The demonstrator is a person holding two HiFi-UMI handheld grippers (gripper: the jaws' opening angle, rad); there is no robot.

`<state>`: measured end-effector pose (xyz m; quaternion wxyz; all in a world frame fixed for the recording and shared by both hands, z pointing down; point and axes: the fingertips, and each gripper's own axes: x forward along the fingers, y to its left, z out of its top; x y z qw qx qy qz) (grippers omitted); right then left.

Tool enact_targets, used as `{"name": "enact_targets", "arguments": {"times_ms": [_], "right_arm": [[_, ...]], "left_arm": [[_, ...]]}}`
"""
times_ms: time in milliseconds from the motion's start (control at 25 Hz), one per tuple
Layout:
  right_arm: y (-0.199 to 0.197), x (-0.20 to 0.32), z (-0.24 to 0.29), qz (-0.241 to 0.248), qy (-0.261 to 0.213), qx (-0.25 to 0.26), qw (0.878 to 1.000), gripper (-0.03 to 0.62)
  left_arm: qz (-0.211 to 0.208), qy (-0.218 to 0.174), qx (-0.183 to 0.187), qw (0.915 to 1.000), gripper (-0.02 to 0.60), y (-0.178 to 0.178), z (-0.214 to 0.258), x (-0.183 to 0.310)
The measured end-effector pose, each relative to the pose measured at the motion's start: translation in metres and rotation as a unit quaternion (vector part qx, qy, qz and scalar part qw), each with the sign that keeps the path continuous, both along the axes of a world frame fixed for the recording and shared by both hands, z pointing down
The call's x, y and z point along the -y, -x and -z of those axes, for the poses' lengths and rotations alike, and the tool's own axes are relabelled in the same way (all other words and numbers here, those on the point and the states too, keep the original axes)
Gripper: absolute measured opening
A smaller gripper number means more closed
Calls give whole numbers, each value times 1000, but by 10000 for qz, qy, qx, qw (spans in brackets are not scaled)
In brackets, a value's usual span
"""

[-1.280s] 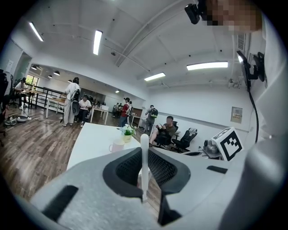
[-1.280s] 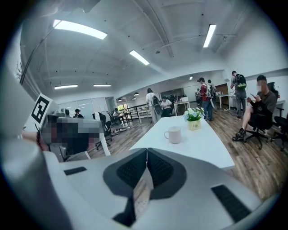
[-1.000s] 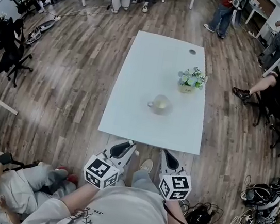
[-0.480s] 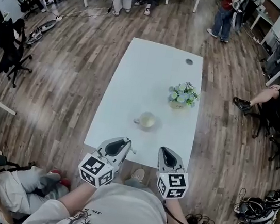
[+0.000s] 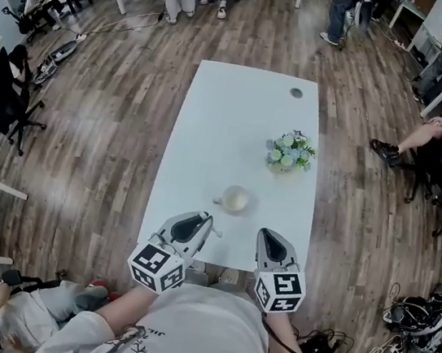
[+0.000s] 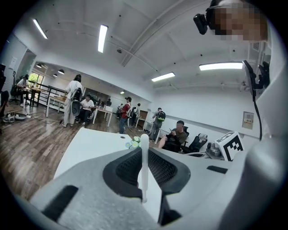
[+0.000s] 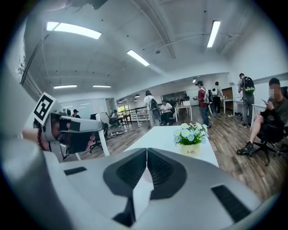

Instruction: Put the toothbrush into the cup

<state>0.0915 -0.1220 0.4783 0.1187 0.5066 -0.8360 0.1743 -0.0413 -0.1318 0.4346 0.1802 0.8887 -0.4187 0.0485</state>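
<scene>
A pale cup (image 5: pixel 235 199) stands on the white table (image 5: pixel 211 129), near its front edge. My left gripper (image 5: pixel 200 221) hovers over that edge, just left of and short of the cup. It is shut on a white toothbrush (image 6: pixel 144 164), whose thin handle sticks up between the jaws in the left gripper view. My right gripper (image 5: pixel 269 236) is level with it on the right, also over the table's front edge. Its jaws are shut with nothing between them (image 7: pixel 146 152). The cup does not show in either gripper view.
A small pot of white and blue flowers (image 5: pixel 290 151) stands beyond the cup to the right, and the flowers (image 7: pixel 191 134) also show in the right gripper view. A round cable hole (image 5: pixel 297 93) lies at the table's far end. People sit and stand around the room.
The table has come closer in the head view. Both grippers, which were short of the table, are now over its front edge. The left gripper still holds the toothbrush.
</scene>
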Motion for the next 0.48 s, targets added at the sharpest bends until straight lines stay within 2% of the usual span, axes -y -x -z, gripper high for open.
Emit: {"name": "enact_targets", "arguments": {"times_ms": [280,480], "right_arm": [[2,8,-7,-199,172,30,9996,18],[-3,16,-18,-271,309,-18,9992,18]], "left_arm": [[-263,-187,44,9995,51,-1,6,25],[-243,-148,-123,9995,51,-3,2,43]]}}
